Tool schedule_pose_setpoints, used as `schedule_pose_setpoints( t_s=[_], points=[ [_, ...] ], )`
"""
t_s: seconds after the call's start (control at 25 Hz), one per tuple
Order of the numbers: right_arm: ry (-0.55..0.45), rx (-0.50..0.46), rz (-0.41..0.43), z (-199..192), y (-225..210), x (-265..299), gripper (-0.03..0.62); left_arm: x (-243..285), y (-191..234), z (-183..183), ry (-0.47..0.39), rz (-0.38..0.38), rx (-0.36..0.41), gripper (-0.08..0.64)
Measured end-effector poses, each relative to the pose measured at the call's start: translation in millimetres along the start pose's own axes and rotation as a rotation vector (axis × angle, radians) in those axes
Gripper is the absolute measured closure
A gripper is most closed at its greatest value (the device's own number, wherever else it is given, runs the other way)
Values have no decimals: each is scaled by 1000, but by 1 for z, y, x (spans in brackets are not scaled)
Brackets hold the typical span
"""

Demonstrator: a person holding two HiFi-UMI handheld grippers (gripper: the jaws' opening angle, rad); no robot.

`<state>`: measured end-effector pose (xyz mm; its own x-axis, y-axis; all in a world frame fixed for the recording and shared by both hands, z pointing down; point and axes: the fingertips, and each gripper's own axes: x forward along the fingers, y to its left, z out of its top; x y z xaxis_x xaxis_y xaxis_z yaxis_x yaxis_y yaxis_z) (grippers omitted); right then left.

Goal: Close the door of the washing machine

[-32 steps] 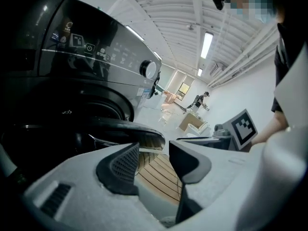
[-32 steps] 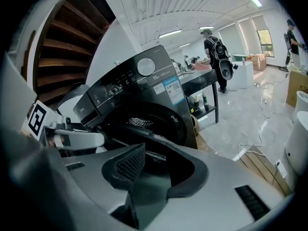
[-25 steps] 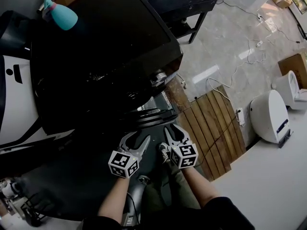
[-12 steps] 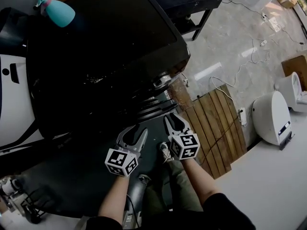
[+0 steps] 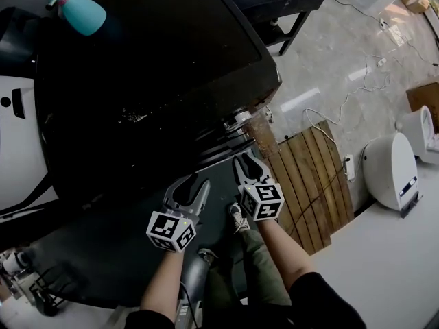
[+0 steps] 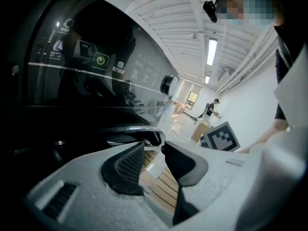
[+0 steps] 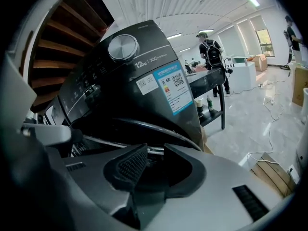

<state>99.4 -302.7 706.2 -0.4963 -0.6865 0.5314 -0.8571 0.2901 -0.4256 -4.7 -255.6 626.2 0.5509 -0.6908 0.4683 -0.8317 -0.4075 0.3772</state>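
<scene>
**Set to nudge, not to grip**

On the left gripper [image 6: 154, 146] the jaws have just been narrowing and stand slightly apart, with only floor between them. The right gripper [image 7: 155, 150] likewise holds nothing. Both point at the door [image 6: 132, 129], whose rim at mid-frame looks ajar. They seem placed to push it toward the washing machine [image 5: 151, 60].

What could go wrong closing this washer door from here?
1. The left gripper has just been closing its fingers, with nothing between them; the right gripper is open too. Neither holds the door, so they may slip off its curved rim.
2. Both point at the gap between door and washing machine and could get pinched as it shuts.
</scene>
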Motion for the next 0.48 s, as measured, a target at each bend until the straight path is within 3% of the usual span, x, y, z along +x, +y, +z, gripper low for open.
schedule_pose_setpoints(
  t_s=[0.36, 0.48],
  points=[
    [-16, 2, 32, 7, 4, 19, 506, -2, 10, 5, -22, 39, 10, 423],
    [-21, -14, 42, 11, 8, 23, 529, -17, 24, 3, -45, 121, 41, 516]
  ],
)
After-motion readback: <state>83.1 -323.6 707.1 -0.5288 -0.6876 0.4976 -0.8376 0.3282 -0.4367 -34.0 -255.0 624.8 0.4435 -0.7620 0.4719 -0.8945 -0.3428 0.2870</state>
